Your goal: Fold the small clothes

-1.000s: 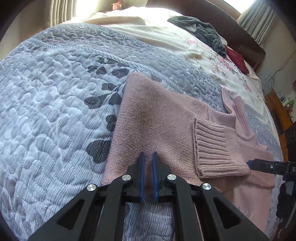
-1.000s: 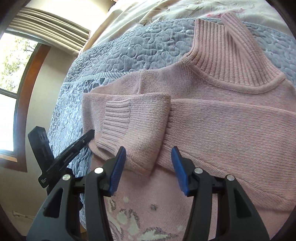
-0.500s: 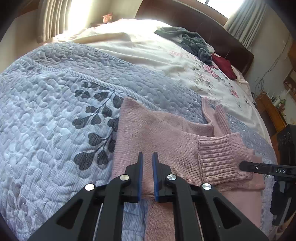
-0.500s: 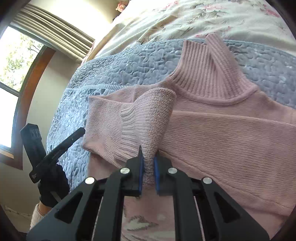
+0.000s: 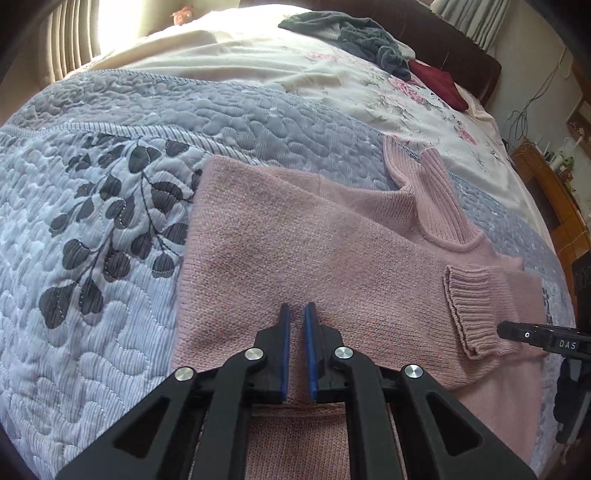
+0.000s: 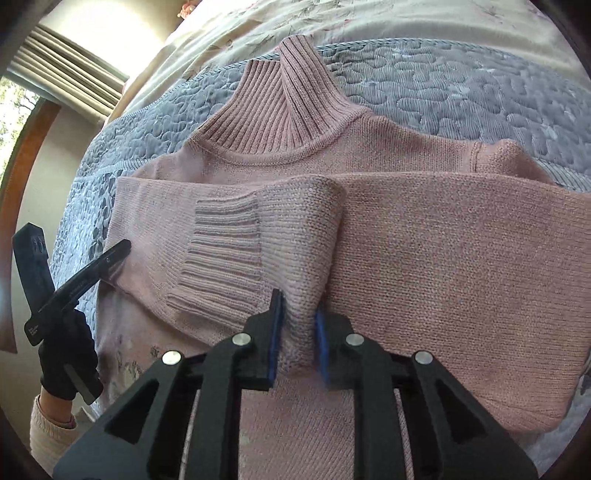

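Pinching a fold of knit between its blue pads, the right gripper has its jaws drawn in on the sleeve of a pink turtleneck sweater, which lies spread across a quilted grey-blue bedspread. Its own camera shows the sleeve doubled back over the chest, the ribbed cuff lying flat to the left of the pinch. Beyond that, the ribbed collar points toward a pale floral sheet. At the left edge of this view the left gripper touches the sweater's side, held by a black-gloved hand with a light sleeve at the wrist.

From the left wrist camera, the left gripper rests on the folded sweater with its jaws nearly together, a narrow gap between them; whether any cloth sits in that gap cannot be told. Only this view shows the leaf print on the bedspread beside the sweater, the right gripper at the cuff, and, farther up the bed, a heap of dark green cloth, a dark red item and a brown headboard.
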`<state>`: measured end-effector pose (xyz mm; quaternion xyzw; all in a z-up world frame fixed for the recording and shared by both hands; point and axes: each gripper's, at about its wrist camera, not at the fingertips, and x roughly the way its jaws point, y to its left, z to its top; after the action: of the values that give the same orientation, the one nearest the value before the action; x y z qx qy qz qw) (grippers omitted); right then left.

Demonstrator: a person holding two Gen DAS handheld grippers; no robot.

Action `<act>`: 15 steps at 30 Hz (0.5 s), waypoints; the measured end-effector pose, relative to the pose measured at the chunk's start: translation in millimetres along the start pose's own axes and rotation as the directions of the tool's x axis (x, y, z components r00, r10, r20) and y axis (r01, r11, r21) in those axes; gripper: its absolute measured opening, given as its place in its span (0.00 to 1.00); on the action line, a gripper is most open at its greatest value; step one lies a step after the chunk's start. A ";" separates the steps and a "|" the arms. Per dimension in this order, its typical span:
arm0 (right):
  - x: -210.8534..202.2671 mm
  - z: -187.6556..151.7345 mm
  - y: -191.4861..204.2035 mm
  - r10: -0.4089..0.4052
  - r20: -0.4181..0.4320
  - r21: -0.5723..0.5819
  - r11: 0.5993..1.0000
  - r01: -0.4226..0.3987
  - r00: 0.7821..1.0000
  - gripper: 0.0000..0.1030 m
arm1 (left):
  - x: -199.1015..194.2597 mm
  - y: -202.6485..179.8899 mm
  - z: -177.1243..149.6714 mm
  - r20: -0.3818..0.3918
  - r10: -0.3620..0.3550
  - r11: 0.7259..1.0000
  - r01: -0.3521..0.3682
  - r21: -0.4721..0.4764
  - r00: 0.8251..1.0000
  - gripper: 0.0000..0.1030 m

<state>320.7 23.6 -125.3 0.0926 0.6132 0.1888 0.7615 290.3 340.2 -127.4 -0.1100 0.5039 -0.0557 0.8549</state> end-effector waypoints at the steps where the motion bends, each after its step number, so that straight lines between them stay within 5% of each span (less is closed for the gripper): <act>1: -6.7 0.0 4.2 -0.027 0.020 -0.015 1.000 0.027 0.999 0.20 | -2.2 1.1 0.4 0.000 -0.005 1.000 0.005 -0.005 1.000 0.09; 5: -34.8 -1.8 39.5 -0.093 0.112 -0.135 0.985 0.107 0.989 0.24 | -21.7 2.0 0.5 0.035 -0.026 1.000 0.027 -0.009 0.999 0.11; 9: -13.9 -3.6 83.7 -0.058 0.047 -0.244 0.967 0.068 0.997 0.29 | -29.3 -8.5 0.9 0.056 -0.044 0.999 0.043 0.016 0.997 0.13; 15: 38.8 -1.5 114.5 -0.165 -0.013 -0.307 0.940 0.153 0.986 0.41 | -11.7 -17.9 -4.0 0.013 -0.030 0.998 0.030 0.058 0.999 0.14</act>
<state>306.1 143.4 -118.0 -0.0792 0.5968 0.2208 0.7674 281.4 324.7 -114.9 -0.0933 0.4946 -0.0822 0.8602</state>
